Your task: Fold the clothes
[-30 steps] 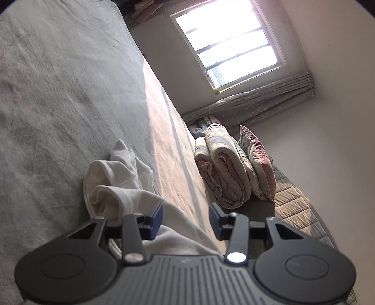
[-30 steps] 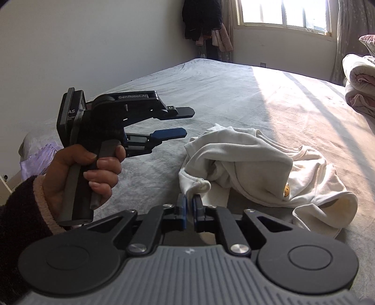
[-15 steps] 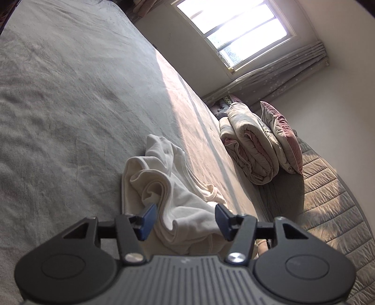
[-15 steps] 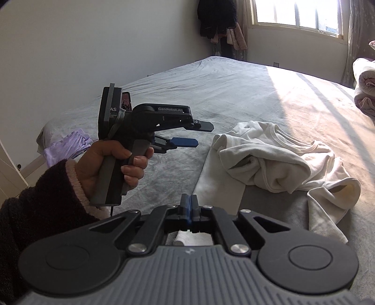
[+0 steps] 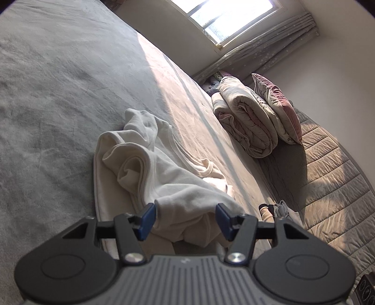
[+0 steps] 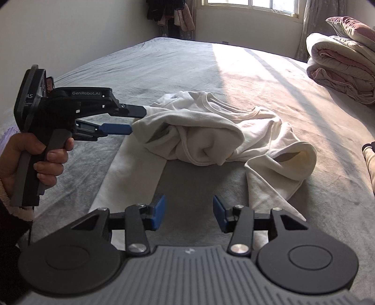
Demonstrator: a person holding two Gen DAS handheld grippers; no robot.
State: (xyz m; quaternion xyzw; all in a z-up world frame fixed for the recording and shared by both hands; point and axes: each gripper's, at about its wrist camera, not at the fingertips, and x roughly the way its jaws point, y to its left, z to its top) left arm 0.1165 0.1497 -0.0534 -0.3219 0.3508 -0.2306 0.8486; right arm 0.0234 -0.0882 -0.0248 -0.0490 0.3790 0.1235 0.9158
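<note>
Two grippers: you hold one in each hand, both over the grey bed cover (image 6: 178,58).
Your left gripper (image 6: 138,120): seen from the right wrist view, its fingers are spread, one above and one below a bunched fold of the white shirt (image 6: 211,131). In its own view (image 5: 185,219) the blue pads (image 5: 147,218) stand well apart with cloth lying between them. Whether the pads press on the cloth you cannot tell; nothing is pinched.
Your left hand (image 6: 35,154): wrapped round the grip handle, with a dark fleecy sleeve (image 6: 11,225) at the wrist.
Your right gripper (image 6: 188,212): released, fingers wide apart, with bare cover between the tips; it holds nothing and hangs just short of the shirt's near edge.
Shirt position: crumpled in the middle of the bed, neckline away from you, one flat panel running toward your right gripper on its left side and a loose sleeve end on its right. From the left wrist view the shirt (image 5: 145,173) lies straight ahead, half in shade, half in sun.
Rolled duvet (image 6: 339,70): on the far right of the bed, well apart from the shirt, with a pinkish pillow (image 6: 351,27) on top.
Window (image 5: 232,18): bright, beyond the bed.
</note>
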